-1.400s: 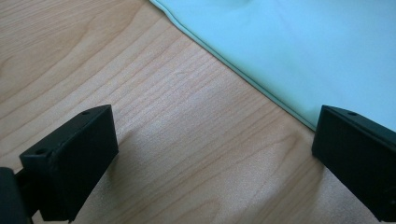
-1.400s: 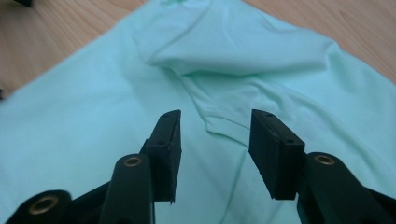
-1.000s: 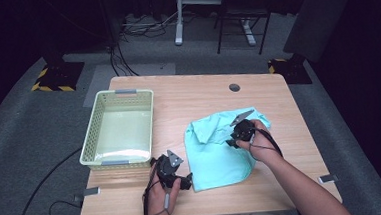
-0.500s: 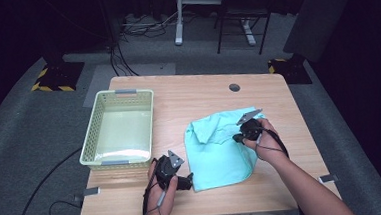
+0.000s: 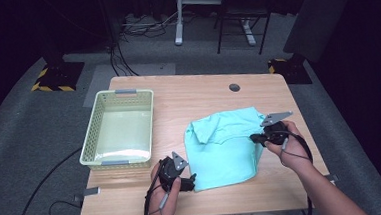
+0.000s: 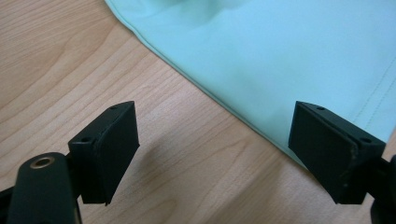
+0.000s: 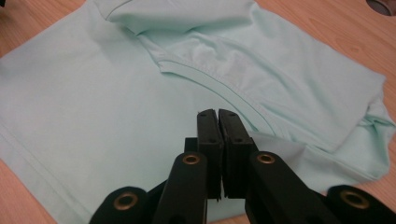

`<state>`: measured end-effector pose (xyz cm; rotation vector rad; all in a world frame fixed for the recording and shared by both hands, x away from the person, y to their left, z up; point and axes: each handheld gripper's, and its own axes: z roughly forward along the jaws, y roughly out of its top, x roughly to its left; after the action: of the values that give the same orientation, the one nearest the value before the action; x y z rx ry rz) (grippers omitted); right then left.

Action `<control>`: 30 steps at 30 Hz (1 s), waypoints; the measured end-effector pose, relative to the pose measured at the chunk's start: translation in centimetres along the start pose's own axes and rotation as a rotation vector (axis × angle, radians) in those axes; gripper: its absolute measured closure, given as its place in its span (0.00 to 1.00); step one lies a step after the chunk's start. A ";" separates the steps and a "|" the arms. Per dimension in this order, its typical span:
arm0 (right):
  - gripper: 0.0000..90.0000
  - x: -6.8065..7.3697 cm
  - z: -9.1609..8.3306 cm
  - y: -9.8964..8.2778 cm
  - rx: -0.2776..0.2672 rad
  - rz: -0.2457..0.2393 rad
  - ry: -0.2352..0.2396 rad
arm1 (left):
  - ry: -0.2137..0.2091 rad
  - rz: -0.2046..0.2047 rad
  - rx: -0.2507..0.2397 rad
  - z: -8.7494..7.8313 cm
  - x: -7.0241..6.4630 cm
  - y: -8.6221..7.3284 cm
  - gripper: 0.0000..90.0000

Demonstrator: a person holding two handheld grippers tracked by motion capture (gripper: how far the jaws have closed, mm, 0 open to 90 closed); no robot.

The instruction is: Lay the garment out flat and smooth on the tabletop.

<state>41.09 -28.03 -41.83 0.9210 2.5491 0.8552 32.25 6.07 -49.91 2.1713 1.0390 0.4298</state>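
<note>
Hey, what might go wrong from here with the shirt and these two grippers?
The left gripper is open over bare table, beside the shirt hem; closing now would likely miss the fabric. The right gripper looks shut near the collar, though whether it pinches cloth is unclear; pulling could bunch the already rumpled fold or slip free.

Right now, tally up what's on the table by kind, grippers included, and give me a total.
Shirts, mint green: 1, the shirt
Baskets, pale green: 1, the basket
Handheld grippers: 2, the left gripper with jaws apart at the shirt's near hem, the right gripper with jaws together over the shirt
Total: 4
</note>
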 end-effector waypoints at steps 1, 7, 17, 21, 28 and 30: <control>0.99 -0.1 -0.3 -0.3 -0.003 0.006 -0.002 | -0.003 0.002 -0.007 -0.1 -0.1 0.1 0.18; 0.98 -0.4 -1.9 -2.0 -0.025 0.024 -0.004 | 0.047 -0.021 -0.039 -0.3 -0.5 0.5 0.18; 0.98 -0.4 -4.5 -5.4 -0.047 0.060 -0.021 | 0.050 -0.037 -0.078 -0.7 -1.0 1.7 0.18; 0.99 -0.6 -5.1 -7.2 -0.047 0.097 -0.026 | 0.045 -0.022 -0.074 -0.4 -1.2 2.1 0.18; 0.99 -0.7 -5.6 -10.5 -0.040 0.154 -0.027 | 0.023 -0.009 -0.062 0.3 -1.4 2.8 0.20; 0.99 -0.5 -5.7 -11.4 -0.035 0.170 -0.022 | 0.014 -0.005 -0.060 0.6 -1.5 2.9 0.23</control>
<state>33.43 -37.89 -44.50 1.1429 2.4555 0.9283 33.24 3.40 -48.28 2.1151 1.0260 0.4691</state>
